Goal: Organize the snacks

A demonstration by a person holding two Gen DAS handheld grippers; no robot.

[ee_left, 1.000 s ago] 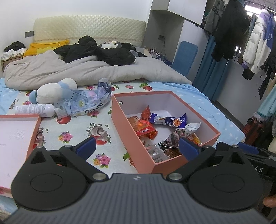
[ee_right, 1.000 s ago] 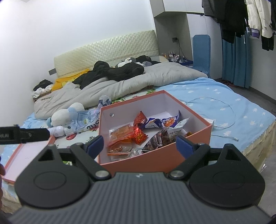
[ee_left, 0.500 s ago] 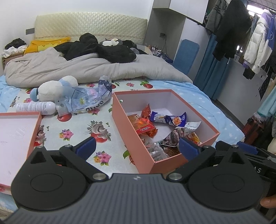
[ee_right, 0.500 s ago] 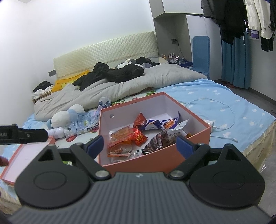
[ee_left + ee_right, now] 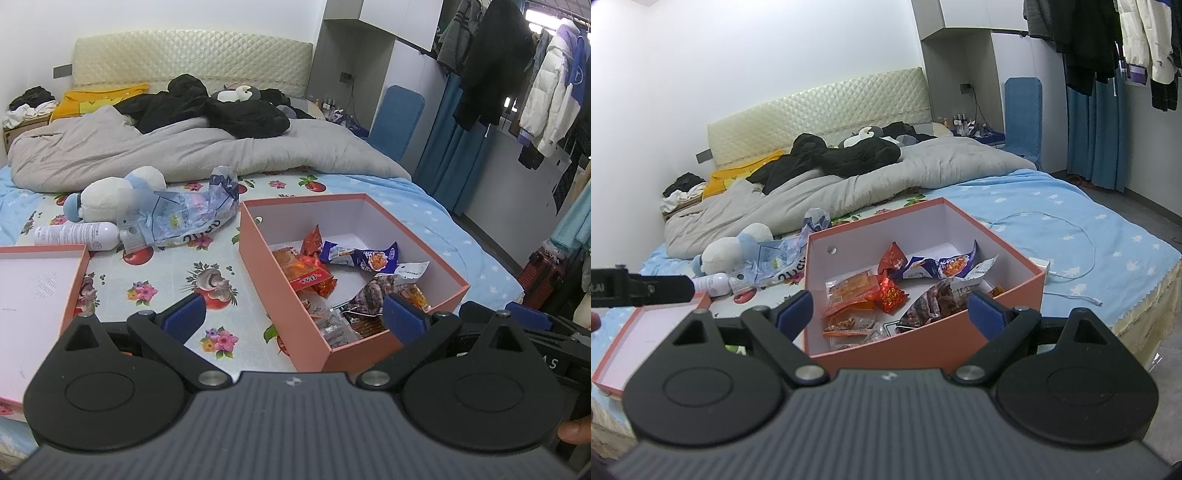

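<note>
— Fingers first: how do they stand?
— Both pairs are spread wide with nothing between them. The left gripper hangs over the bed's near edge, the right gripper just in front of the box.
— And the snacks?
— Loose in the pink box: an orange pack, a red pack, a blue-and-white wrapper, a dark pack and some clear ones at the near end.
— Where does the box sit?
— On the bed, on its flowered sheet, open at the top. Its lid lies upturned well to the left.
— What lies between and beyond?
— Behind the lid a white bottle on its side, touching a crumpled blue bag; a plush toy just behind. Farther back a grey quilt with black clothes on it. Right of the box, a white cable on the blue sheet.
</note>
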